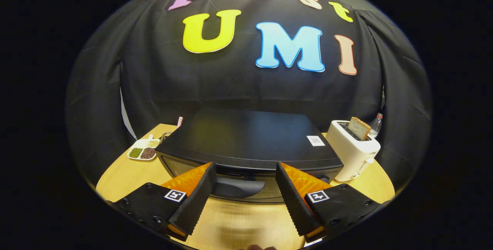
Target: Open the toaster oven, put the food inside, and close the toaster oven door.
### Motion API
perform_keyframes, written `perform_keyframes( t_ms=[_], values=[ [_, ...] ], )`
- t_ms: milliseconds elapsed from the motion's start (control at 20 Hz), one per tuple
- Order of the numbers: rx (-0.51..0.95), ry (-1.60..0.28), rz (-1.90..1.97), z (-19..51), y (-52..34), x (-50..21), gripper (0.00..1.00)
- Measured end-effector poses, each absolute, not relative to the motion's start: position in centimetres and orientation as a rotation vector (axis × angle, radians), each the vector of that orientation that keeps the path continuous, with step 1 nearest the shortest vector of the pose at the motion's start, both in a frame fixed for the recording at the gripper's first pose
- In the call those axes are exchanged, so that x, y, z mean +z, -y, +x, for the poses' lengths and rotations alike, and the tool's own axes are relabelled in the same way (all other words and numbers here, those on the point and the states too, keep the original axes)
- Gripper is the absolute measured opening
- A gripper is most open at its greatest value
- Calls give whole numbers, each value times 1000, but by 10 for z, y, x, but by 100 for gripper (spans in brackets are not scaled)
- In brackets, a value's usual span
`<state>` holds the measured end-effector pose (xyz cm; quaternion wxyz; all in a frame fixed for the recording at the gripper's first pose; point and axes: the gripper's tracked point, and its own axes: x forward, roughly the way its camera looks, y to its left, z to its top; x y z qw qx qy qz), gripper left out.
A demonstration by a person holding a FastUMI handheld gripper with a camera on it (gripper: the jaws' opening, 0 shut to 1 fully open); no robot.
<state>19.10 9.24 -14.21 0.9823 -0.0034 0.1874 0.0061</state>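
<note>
Black metal fills the middle of the table: the toaster oven (246, 142) sits square ahead of the gripper (245, 182), door closed, its dark handle (237, 187) running across the top of the door just beyond the fingertips. The 2 fingers (196, 196) stand wide apart and hold nothing, framing that handle from either side. The tool is level and pointed straight at the door, low over the wooden table (123, 173). I judge the door stiff and hinged at the bottom, so the handle's middle is the place to take hold, pulling down and outward. The smooth handle may slip. A white toaster (352, 153) with a bread slice (359, 128) stands to the right, a divided dish (143, 150) to the left.
</note>
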Motion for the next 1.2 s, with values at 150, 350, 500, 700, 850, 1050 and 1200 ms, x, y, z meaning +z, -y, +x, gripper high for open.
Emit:
perform_keyframes(
  t_ms=[150,350,500,700,850,1050,1200],
  values=[
    [15,-392,19,197,-99,-148,98],
    [-4,-402,27,197,-101,-150,99],
    [-12,-433,33,197,-102,-153,99],
    [18,-460,1,195,-107,-154,100],
    [26,-487,27,192,-107,-159,100],
    [33,-499,9,186,-106,-159,100],
    [33,-513,1,180,-106,-159,100]
  ],
)
